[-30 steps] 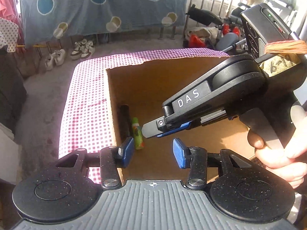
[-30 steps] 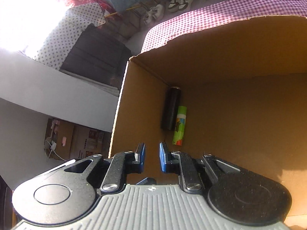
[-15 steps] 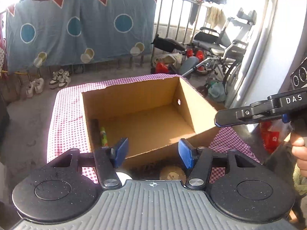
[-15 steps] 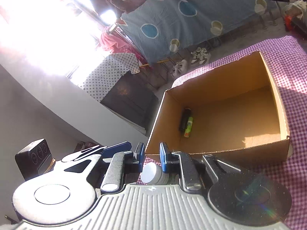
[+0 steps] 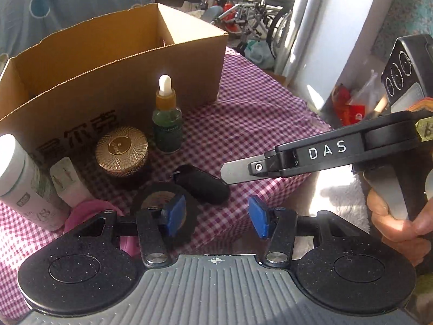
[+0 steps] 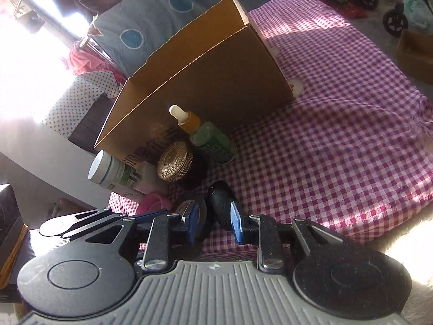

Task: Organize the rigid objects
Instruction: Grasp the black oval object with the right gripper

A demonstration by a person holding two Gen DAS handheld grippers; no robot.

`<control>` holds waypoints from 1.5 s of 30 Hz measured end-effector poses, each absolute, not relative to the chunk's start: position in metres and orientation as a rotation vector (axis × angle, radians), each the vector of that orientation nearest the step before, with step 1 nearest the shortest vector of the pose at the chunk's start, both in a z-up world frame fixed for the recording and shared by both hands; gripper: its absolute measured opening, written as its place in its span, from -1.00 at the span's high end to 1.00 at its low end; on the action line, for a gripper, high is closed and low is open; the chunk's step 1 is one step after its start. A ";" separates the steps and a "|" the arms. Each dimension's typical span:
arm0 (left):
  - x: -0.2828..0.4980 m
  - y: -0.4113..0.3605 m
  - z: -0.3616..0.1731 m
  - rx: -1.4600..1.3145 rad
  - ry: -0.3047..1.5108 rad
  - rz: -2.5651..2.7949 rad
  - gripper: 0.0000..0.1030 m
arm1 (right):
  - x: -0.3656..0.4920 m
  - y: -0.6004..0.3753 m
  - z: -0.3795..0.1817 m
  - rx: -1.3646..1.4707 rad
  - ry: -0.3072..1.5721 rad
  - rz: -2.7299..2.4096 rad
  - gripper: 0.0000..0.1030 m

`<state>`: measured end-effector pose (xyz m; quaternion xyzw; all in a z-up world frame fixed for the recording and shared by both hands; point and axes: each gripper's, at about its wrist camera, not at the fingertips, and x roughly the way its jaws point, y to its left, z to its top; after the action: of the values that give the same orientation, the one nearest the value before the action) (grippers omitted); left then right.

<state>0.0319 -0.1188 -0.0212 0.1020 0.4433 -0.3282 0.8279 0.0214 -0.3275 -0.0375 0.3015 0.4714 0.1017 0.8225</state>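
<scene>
Hovering low centre of frame: right gripper [image 6: 211, 224], jaws opening, black oval plastic fob [image 6: 220, 205] between blue pads, untouched. Left gripper [image 5: 215, 218] closing, empty, above black ring [image 5: 162, 216]. Open cardboard box [image 6: 205, 81] upper centre, on purple checked cloth [image 6: 338, 135].

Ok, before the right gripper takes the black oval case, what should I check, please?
1. Right gripper jaws opening, black oval case just ahead, not gripped: ok.
2. Case free of the black ring: cannot tell, they lie very close.
3. Cardboard box open on top: ok.
4. Left gripper jaws closing on nothing: ok.
5. Dropper bottle upright: ok.
</scene>
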 end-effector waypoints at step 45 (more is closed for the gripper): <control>0.046 -0.158 -0.052 0.282 0.933 -0.699 0.12 | 0.038 -0.338 -0.070 0.764 1.019 0.235 0.66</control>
<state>0.0456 -0.1585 -0.0525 0.1328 0.4392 -0.3290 0.8254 0.0377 -0.3382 -0.0699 0.3559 0.4748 0.1094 0.7975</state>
